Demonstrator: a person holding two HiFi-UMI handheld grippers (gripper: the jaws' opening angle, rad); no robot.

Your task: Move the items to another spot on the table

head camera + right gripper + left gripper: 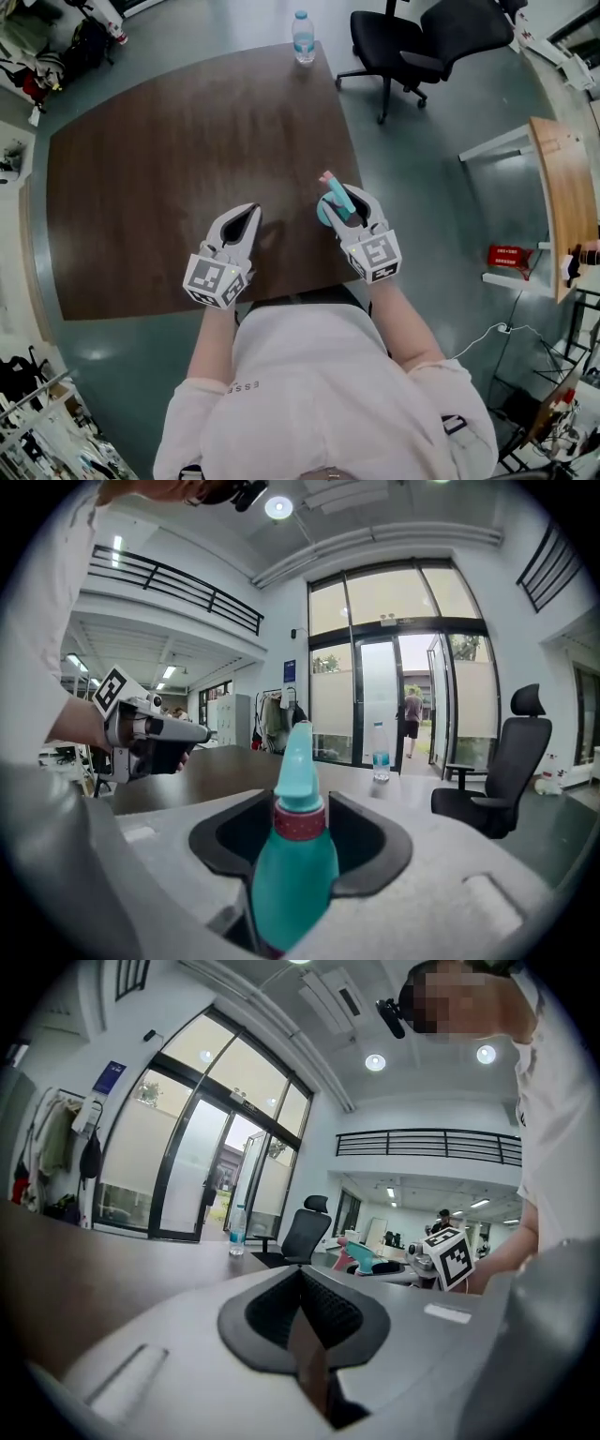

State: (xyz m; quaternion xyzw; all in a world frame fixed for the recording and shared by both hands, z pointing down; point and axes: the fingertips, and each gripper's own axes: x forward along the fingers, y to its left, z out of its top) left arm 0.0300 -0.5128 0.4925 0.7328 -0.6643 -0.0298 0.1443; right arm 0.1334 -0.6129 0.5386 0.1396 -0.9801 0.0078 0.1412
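Observation:
My right gripper (343, 208) is shut on a teal spray bottle (335, 200) with a pinkish-red collar, over the near right part of the brown table (169, 159). In the right gripper view the bottle (295, 864) fills the gap between the black pads, nozzle pointing away from me. My left gripper (247, 216) hovers over the table's near edge, a short way left of the bottle, jaws pressed together with nothing in them. The left gripper view shows its pads (323, 1309) meeting, and the teal bottle (362, 1258) beyond to the right. Whether the bottle touches the table is unclear.
A clear water bottle (303, 37) with a blue label stands at the table's far edge. Black office chairs (412, 42) stand on the floor beyond the far right corner. A wooden shelf (558, 197) is at the right. The table's right edge lies close to my right gripper.

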